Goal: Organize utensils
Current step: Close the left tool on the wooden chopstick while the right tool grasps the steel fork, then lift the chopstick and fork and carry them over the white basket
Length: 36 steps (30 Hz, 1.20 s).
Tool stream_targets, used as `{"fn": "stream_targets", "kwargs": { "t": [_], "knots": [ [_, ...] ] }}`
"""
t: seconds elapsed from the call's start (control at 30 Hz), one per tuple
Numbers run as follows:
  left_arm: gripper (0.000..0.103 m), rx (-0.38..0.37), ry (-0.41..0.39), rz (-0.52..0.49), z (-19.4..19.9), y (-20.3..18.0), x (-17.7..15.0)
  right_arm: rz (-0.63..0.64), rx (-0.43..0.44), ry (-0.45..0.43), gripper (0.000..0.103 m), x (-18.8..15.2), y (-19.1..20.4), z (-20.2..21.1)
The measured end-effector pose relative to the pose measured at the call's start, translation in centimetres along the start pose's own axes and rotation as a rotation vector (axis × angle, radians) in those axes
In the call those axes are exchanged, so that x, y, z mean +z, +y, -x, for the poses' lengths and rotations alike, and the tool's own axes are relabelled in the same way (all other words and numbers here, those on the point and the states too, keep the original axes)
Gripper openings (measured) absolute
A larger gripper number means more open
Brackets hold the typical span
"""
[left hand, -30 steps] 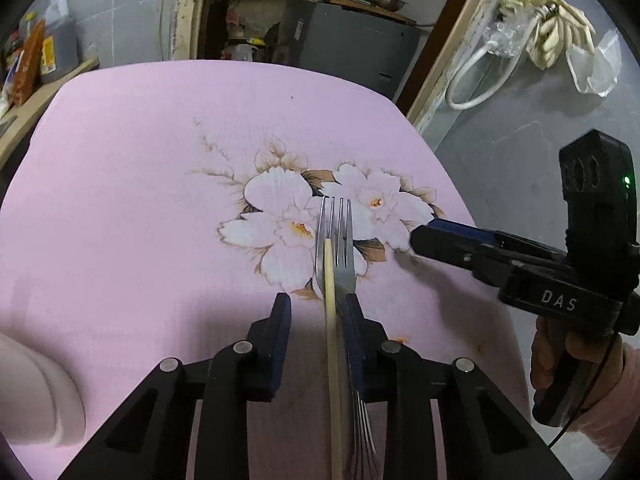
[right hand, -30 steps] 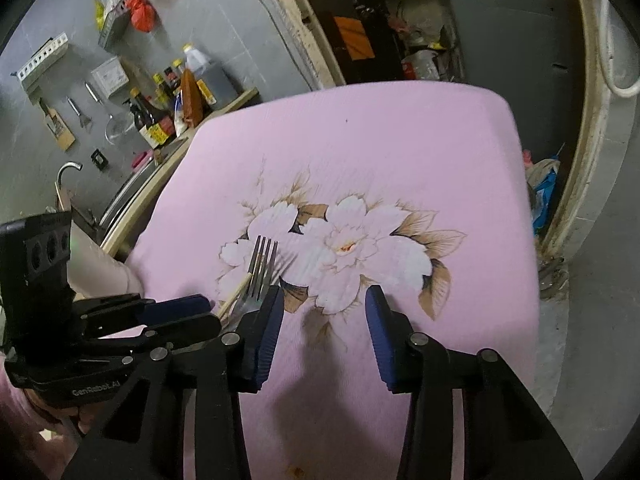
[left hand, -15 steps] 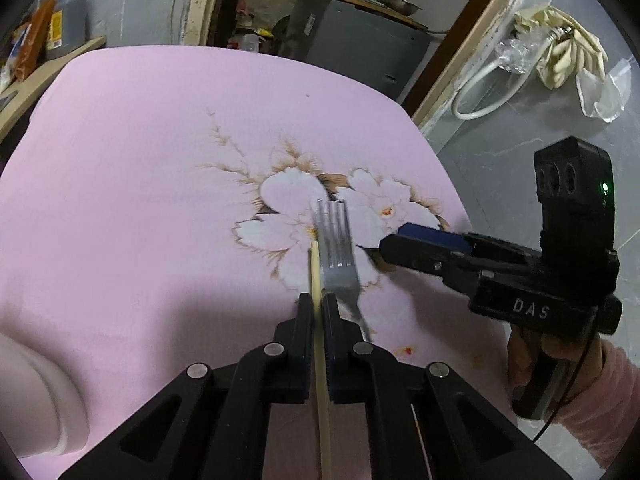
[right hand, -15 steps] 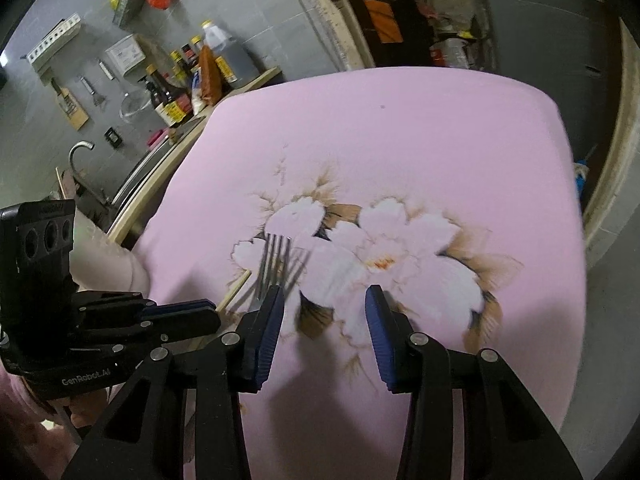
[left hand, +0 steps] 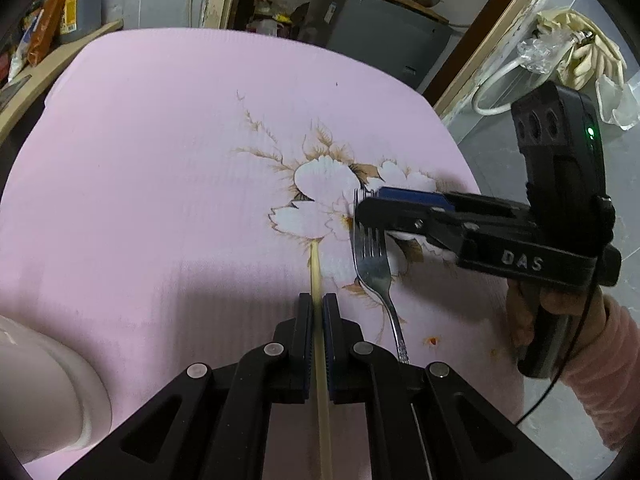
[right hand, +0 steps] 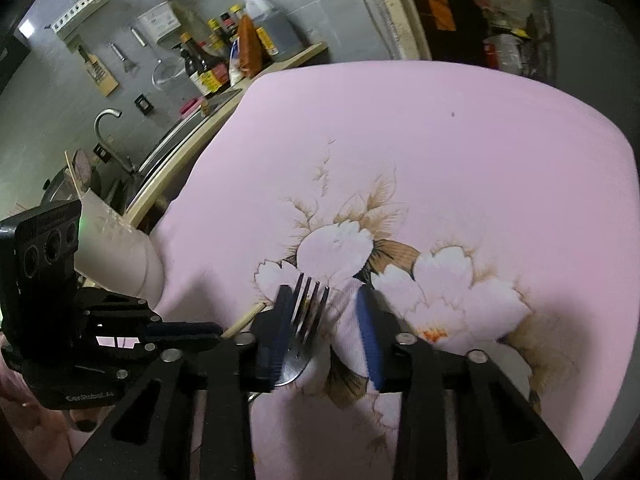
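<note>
In the left wrist view, the left gripper (left hand: 317,304) is pinching a chopstick (left hand: 316,268) between closed fingers, a fork (left hand: 374,268) lying just beside on the pink worktop (left hand: 160,160). In the right wrist view, the right gripper (right hand: 326,328) is holding its fingers wide apart, straddling the fork's (right hand: 302,332) tines.

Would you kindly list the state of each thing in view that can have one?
Left gripper: shut on the chopstick.
Right gripper: open, its jaws either side of the fork's head.
Chopstick: held, pointing forward over the cloth.
Fork: lying flat on the cloth, not gripped.
Cloth: spread flat.
</note>
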<state>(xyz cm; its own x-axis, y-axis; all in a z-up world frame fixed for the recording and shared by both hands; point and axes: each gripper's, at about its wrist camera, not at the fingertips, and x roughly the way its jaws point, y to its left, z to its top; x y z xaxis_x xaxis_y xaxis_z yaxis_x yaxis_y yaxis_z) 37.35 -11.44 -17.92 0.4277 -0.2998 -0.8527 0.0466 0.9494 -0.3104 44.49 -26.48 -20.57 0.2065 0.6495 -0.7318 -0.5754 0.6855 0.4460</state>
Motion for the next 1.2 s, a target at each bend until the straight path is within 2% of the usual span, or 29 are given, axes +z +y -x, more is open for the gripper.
{"fn": "stream_targets", "kwargs": {
  "t": [0.23,0.3,0.4,0.5,0.63,0.77,0.9,1.0,1.2],
  "knots": [
    [0.007,0.001,0.088,-0.016,-0.1,-0.2,0.7,0.016,0.026,0.028,0.01,-0.4,0.8,-0.1],
    [0.007,-0.002,0.116,-0.009,-0.3,-0.1,1.1,0.016,0.012,0.025,0.006,-0.6,1.2,0.4],
    [0.008,0.0,0.138,-0.013,-0.4,0.0,1.1,0.006,-0.026,0.006,0.005,-1.3,1.9,2.0],
    [0.007,0.018,0.141,-0.066,-0.4,-0.6,1.2,-0.018,-0.056,-0.022,0.004,-1.8,2.0,3.6],
    [0.005,0.015,0.134,-0.07,0.2,-0.9,1.1,-0.078,-0.115,-0.085,0.003,-3.1,3.0,6.4],
    [0.005,-0.043,0.069,-0.069,2.3,-1.3,0.6,-0.121,-0.185,-0.178,0.002,-4.7,4.6,9.8],
    [0.005,-0.129,-0.072,-0.093,7.0,-2.0,-0.3,-0.124,-0.31,-0.278,0.002,-6.0,8.0,13.5],
    [0.005,-0.169,-0.149,-0.109,10.2,-2.0,-0.7,-0.131,-0.387,-0.356,0.002,-6.6,10.8,16.0],
    [0.005,-0.225,-0.262,-0.114,15.8,-1.2,-0.9,-0.085,-0.514,-0.494,0.002,-5.2,17.2,20.0]
  ]
}}
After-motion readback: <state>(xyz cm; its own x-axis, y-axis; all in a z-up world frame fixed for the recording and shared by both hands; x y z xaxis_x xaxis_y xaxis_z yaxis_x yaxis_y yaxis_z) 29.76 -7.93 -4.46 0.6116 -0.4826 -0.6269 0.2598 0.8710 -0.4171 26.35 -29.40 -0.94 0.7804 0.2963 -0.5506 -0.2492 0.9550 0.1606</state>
